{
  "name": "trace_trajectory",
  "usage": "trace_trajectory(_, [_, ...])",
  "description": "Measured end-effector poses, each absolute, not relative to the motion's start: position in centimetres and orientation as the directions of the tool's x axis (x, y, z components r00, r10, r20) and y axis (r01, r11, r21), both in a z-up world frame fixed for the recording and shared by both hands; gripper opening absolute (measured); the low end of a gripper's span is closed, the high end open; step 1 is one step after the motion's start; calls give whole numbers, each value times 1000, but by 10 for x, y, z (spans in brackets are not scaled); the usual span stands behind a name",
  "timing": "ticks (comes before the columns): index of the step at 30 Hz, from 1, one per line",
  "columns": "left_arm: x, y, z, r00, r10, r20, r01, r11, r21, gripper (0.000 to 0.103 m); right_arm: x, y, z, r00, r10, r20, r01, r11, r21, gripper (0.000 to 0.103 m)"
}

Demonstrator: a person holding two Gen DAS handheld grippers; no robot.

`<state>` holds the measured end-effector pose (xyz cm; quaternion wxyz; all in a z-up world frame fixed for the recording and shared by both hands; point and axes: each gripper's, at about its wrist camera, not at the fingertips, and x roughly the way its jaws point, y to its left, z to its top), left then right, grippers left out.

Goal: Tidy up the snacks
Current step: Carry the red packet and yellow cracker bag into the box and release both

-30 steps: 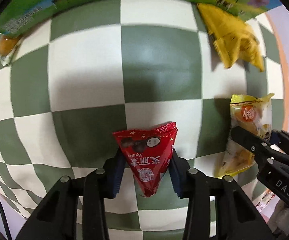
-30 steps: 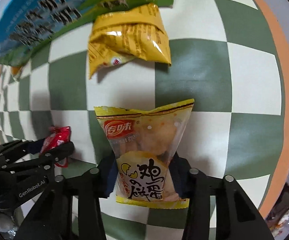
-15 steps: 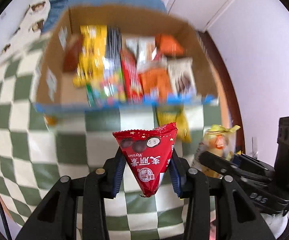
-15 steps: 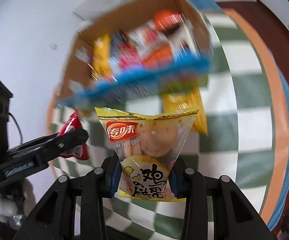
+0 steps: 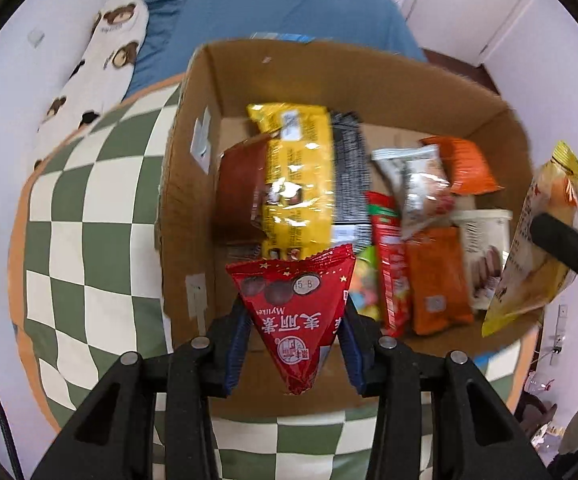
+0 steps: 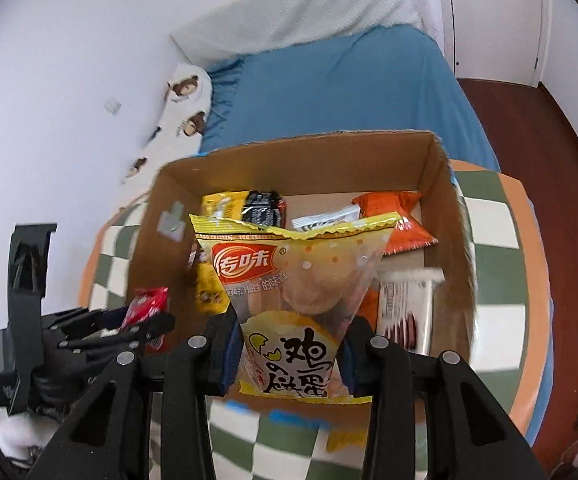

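Both packets pinched and held above the open box.

The left gripper [image 5: 295,350] pinches a red packet [image 5: 295,312] near its narrow lower end, long axis running up from the fingers, above the near wall of the cardboard box [image 5: 185,184] toward its left corner. The right gripper [image 6: 287,354] clamps a yellow packet [image 6: 293,300] the same way, above the box's near wall around the middle. The box sits on a checked cloth [image 5: 89,216] and is already part filled; bare floor shows mainly at its far right corner, nearer the right gripper, I judge.
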<state>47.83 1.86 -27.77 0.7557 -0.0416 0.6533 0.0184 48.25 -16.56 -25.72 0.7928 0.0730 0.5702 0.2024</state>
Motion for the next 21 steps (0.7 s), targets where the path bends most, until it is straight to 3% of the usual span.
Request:
trace_trajectory(2, [485, 23, -294, 108, -35, -994, -100, 994, -46, 40, 500, -158, -275, 239, 386, -891, -222, 915, 336, 45])
trace_trajectory(3, [487, 26, -299, 96, -49, -994, -114, 992, -60, 43, 505, -154, -288, 217, 372, -903, -218, 920, 326, 54])
trace_trajectory(4, [487, 28, -300, 95, -63, -993, -125, 989, -75, 48, 512, -153, -297, 197, 353, -915, -203, 927, 314, 73])
trace_trajectory(6, [489, 31, -306, 101, -75, -992, -143, 986, -89, 74, 517, -151, -310, 183, 332, -925, -197, 935, 297, 83])
trace_trajectory(7, [490, 32, -307, 105, -81, -991, -145, 985, -96, 86, 516, -151, -313, 183, 317, -931, -196, 939, 282, 83])
trace_trajectory(8, [490, 31, -308, 114, -96, -989, -144, 983, -112, 89, 516, -151, -315, 182, 304, -935, -198, 943, 268, 83])
trace_trajectory(12, [492, 27, -308, 133, -76, -988, -147, 985, -95, 90, 514, -154, -326, 180, 279, -943, -198, 950, 244, 95])
trace_trajectory(21, [494, 23, -297, 189, -35, -981, -153, 986, -64, 90, 489, -169, -314, 241, 220, -945, -200, 964, 173, 96])
